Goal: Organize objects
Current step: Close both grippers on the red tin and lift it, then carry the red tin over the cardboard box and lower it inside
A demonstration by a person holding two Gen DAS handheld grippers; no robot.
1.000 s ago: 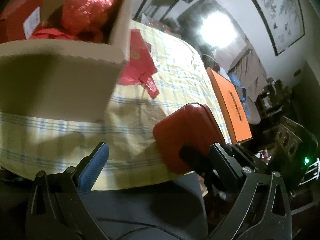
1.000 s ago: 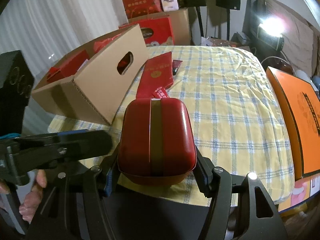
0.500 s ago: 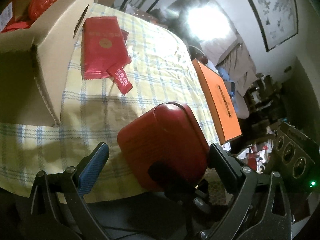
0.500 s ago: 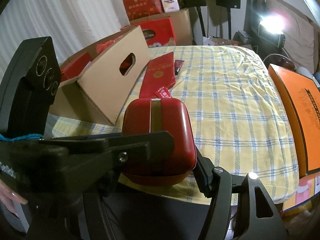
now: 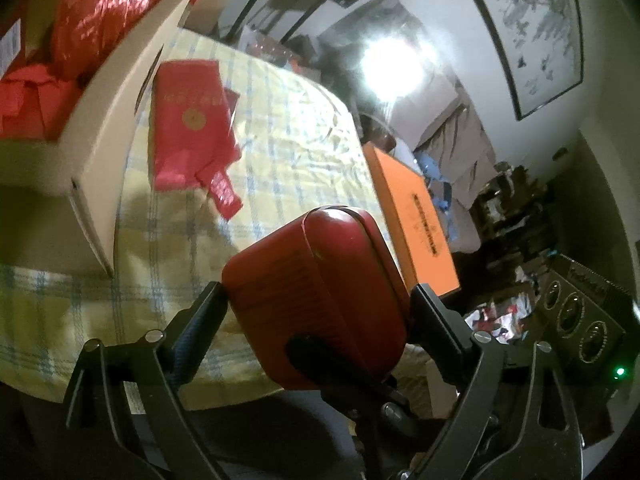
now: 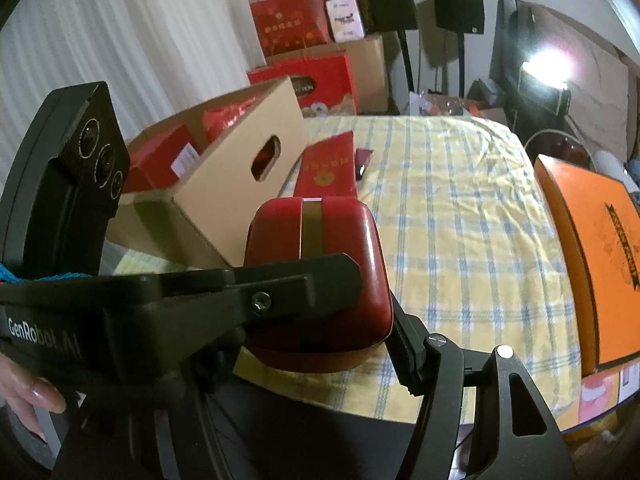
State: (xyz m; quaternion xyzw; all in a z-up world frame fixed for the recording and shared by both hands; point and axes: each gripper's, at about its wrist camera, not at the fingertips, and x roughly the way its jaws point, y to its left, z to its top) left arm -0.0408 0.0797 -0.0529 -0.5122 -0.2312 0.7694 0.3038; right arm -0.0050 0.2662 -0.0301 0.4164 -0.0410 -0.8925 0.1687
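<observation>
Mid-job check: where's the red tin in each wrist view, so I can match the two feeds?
Left wrist: red tin low centre, between the left gripper fingers, which have just been closing around it.
Right wrist: red tin centre, in the right gripper, with the left gripper crossing in front.
Shared landmark: orange box at the table's right edge in both.

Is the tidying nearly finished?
Partly. Red packages already sit in the cardboard box. The red tin is in hand: the right gripper holds it, and the left gripper has just been closing around it. The flat red packet and orange box remain on the table.
</observation>
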